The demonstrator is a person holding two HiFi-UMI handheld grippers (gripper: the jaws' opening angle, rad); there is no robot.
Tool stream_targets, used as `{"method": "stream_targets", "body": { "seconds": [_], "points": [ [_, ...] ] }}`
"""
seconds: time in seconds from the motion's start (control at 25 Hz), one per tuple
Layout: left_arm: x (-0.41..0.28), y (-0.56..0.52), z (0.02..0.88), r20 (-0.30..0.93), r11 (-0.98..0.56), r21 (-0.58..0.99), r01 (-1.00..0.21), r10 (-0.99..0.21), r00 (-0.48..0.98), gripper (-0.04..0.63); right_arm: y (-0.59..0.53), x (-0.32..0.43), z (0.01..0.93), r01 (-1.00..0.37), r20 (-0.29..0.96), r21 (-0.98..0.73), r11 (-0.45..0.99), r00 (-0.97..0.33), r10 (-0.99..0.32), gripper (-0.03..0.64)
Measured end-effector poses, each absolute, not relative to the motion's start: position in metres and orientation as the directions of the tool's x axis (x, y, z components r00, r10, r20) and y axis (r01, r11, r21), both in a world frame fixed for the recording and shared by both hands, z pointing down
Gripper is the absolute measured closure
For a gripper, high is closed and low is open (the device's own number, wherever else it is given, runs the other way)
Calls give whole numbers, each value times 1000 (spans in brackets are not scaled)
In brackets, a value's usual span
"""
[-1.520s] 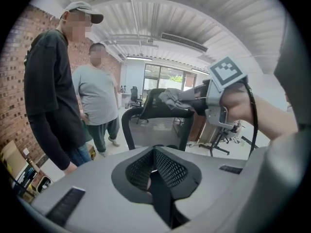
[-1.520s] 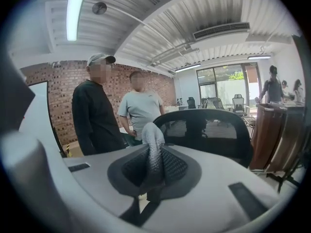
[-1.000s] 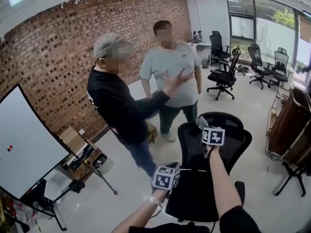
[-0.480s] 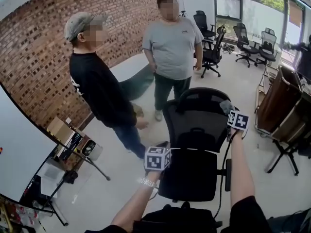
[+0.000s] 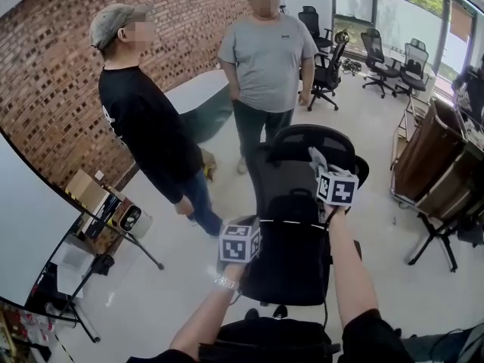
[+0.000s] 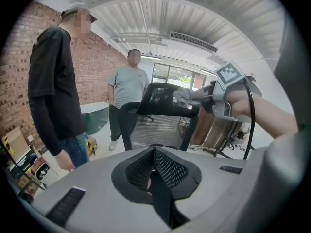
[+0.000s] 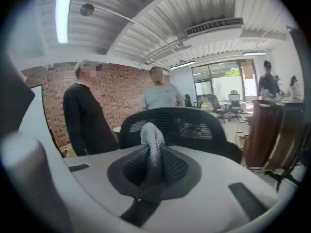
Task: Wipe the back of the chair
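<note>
A black mesh office chair [image 5: 291, 203] stands right in front of me, its back [image 7: 180, 125] turned to me. My right gripper [image 5: 321, 169] is shut on a grey cloth [image 5: 317, 159] and holds it against the top of the chair back, right of the middle. The cloth [image 7: 152, 142] sticks up between the jaws in the right gripper view. My left gripper [image 5: 255, 224] is lower, beside the left edge of the chair back. Its jaws [image 6: 154, 152] are shut and I see nothing held in them. Ahead of it are the chair top [image 6: 167, 100] and the right gripper [image 6: 197, 97].
Two people stand close behind the chair, one in a black top [image 5: 147, 127] at the left, one in a grey T-shirt [image 5: 266, 59] straight ahead. A whiteboard on a tripod [image 5: 30, 225] stands at the left. A brown cart [image 5: 427, 165] and more office chairs [image 5: 378, 55] are at the right.
My right gripper has slid the cloth from the chair back's right corner leftward along its top. The person in black has lowered the raised arm. The left gripper stays by the left edge.
</note>
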State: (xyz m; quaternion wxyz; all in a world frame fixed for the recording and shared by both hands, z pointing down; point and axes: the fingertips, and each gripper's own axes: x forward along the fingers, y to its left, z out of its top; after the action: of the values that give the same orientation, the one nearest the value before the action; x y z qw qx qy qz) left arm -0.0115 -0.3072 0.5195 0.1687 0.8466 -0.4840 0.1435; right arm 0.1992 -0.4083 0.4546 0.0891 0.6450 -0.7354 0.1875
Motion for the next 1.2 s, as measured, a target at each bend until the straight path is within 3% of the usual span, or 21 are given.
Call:
{"method": "stream_targets", "body": {
  "seconds": [0.16,0.28,0.56,0.88,1.04,1.2],
  "points": [
    [-29,-301,523,411,-439,141,-887,-789,456,580,-438,102,463,-951,402,-150,269,-307,-862,571],
    [-43,-297,525,416,-403,141,-904,-805,424,580,-461,82,479,-949,440,-127,289,-315,-841,571],
    [-70,-303,529,411,-377,149,-914,-817,404,580,-464,195,526,-997,523,-69,18,-51,-851,571],
    [-18,-309,543,406,-468,213,-858,-756,514,580,-399,363,541,-962,531,-95,-258,170,-830,571],
    [-7,-307,545,410,-488,202,-849,-745,526,580,-384,367,556,-964,529,-111,-241,148,-836,571],
    [-16,-306,546,422,-471,195,-860,-752,507,580,-402,278,591,-984,554,-154,-88,-12,-833,571]
  ]
}}
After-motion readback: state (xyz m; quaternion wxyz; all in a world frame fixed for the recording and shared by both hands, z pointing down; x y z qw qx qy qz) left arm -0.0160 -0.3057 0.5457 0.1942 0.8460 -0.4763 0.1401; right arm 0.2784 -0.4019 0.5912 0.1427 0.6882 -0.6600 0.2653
